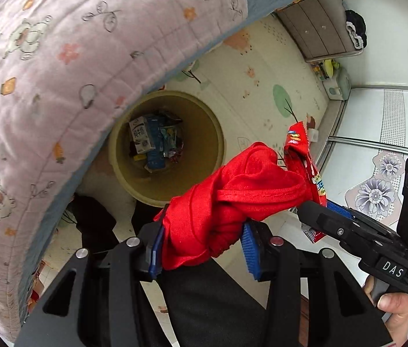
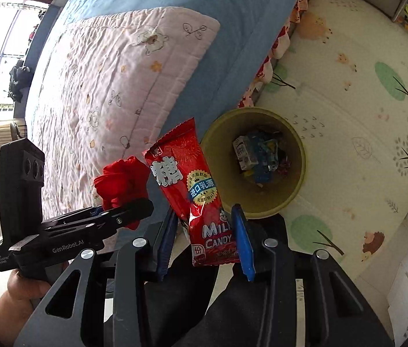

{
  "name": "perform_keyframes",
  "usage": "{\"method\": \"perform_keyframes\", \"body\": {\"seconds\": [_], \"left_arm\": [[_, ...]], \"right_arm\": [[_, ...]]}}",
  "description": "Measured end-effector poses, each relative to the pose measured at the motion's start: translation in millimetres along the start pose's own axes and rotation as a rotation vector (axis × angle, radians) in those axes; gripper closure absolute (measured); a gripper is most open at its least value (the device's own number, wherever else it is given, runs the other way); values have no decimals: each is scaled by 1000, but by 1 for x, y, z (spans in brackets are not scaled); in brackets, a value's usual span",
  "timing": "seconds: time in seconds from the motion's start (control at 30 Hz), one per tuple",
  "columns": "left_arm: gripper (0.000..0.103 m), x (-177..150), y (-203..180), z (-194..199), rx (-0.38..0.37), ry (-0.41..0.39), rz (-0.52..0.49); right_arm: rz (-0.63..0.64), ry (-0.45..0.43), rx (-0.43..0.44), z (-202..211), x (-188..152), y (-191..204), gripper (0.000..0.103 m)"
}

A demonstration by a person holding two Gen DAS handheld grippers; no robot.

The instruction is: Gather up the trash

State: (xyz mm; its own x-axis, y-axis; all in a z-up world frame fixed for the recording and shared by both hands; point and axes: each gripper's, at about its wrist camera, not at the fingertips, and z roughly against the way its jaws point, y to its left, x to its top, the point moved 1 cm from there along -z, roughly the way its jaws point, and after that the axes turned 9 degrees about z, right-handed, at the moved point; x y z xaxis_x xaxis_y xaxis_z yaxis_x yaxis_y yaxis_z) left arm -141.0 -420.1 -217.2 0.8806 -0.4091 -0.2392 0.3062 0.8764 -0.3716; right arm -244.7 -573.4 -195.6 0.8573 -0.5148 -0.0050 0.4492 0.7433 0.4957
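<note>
Left gripper (image 1: 204, 243) clamps crumpled red cloth (image 1: 233, 190). Right gripper (image 2: 204, 237) jaws pinch red milk candy wrapper (image 2: 195, 190). Both held above floor beside bed (image 2: 111, 81), near open bin (image 2: 299, 156). Bin already holds milk carton (image 2: 243, 153) and wrappers; these two not yet dropped.

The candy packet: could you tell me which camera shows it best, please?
The right wrist view: the candy packet faces the camera, print readable. The left wrist view shows it edge-on, partly behind the red cloth.
</note>
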Motion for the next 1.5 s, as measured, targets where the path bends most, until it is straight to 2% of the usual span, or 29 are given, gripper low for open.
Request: {"method": "perform_keyframes", "body": {"seconds": [0.07,0.13,0.17,0.2,0.33,0.57,0.8,1.0,1.23,1.5], "left_arm": [[54,1,-2,-6,-22,10,11],[40,2,0,-10,-31,2,25],[27,3,2,-10,-34,-7,37],[24,2,6,-9,-38,-16,54],[24,4,9,-14,-24,-12,96],[24,3,5,-14,25,-11,65],[24,-2,0,-10,9,-24,40],[24,-5,5,15,-13,-66,29],[24,-10,33,65,-31,-138,59],[24,-19,104,130,-43,-241,150]], "right_arm": [[-7,-2,5,1,1,-6,63],[-27,4,9,1,3,-12,51],[-38,9,14,1,3,-16,45],[-43,8,10,1,3,-18,45],[-38,10,6,2,3,-23,45],[-26,24,-3,-1,-2,-25,46],[-13,11,-5,4,-3,-15,46],[22,1,0,12,5,5,46],[120,1,17,12,23,62,46],[296,51,42,-13,42,168,46]]}}
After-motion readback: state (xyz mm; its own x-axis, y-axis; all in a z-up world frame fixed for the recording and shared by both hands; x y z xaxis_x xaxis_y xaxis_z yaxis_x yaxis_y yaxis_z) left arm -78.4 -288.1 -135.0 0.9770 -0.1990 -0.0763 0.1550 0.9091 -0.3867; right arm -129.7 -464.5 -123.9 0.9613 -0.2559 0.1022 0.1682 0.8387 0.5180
